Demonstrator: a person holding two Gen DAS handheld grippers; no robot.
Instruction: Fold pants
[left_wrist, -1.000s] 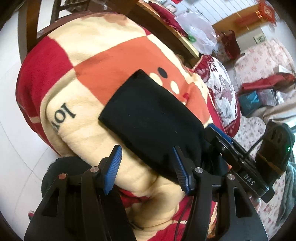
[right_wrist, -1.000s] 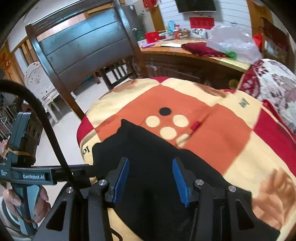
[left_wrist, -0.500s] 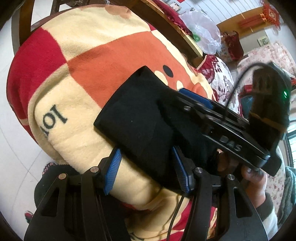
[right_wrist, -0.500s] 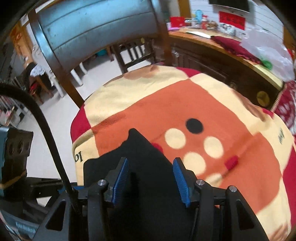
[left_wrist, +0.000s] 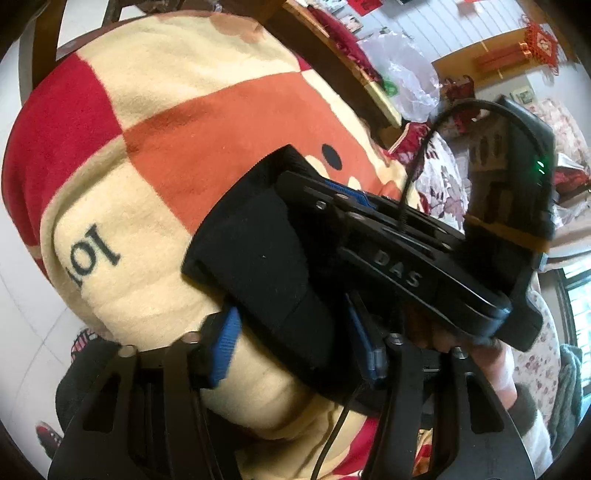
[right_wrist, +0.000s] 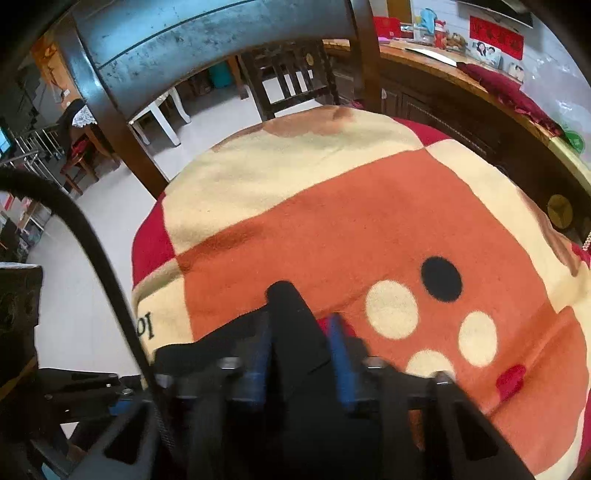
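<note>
Now black pants (left_wrist: 258, 258) lie folded, thick, on blanket (left_wrist: 177, 122).

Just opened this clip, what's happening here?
A person holding a gripper in each hand is folding black pants on a patterned blanket draped over a seat. The right gripper sits at the far corner of the pants with cloth between its fingers, though whether it is clamped is unclear. The left gripper is open at the near edge, fabric lying between its fingers. The pants look like a compact bundle.
</note>
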